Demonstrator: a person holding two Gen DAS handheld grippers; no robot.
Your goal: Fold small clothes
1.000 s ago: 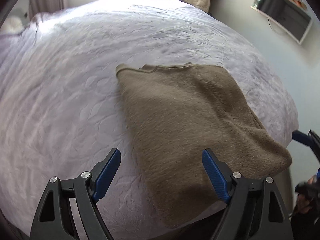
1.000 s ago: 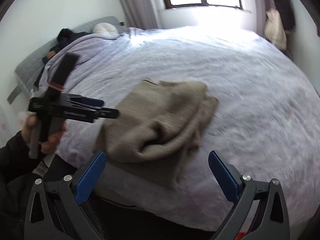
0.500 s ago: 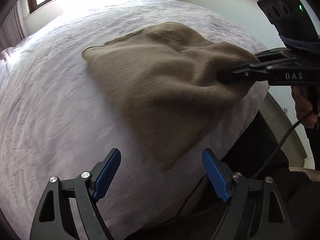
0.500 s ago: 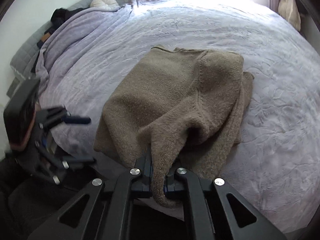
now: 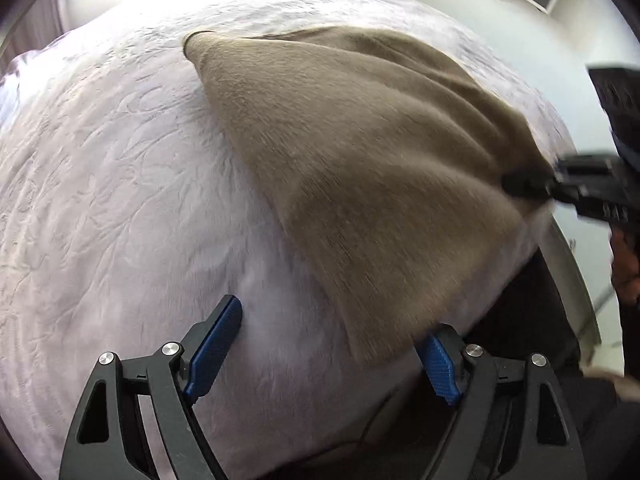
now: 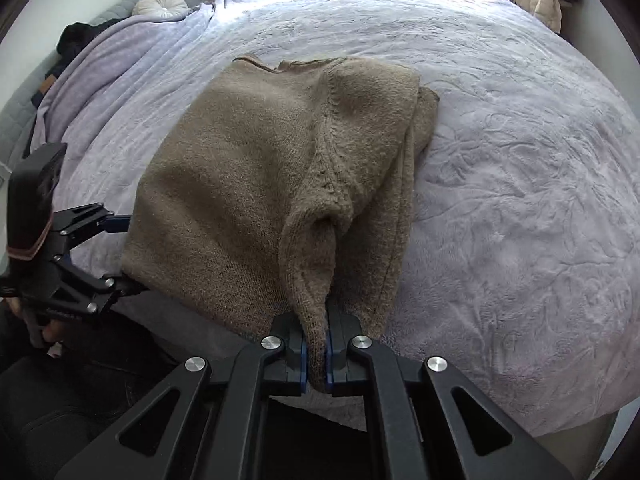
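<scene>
Here the brown sweater (image 6: 256, 168) lies on the bed (image 6: 520, 160), its near corner clamped in the right gripper (image 6: 318, 354); the left gripper (image 5: 328, 350), jaws apart, straddles the opposite near corner.

hidden: near corner of the brown sweater (image 6: 256, 184) buried between the right gripper (image 6: 317, 354) pads | cut off: person's hand (image 5: 626, 268) at left-wrist view's right edge | blurred: sweater's near hem and the right gripper in left-wrist view | unclear: dark items (image 6: 76, 40) by the round cushion (image 6: 160, 6)
</scene>
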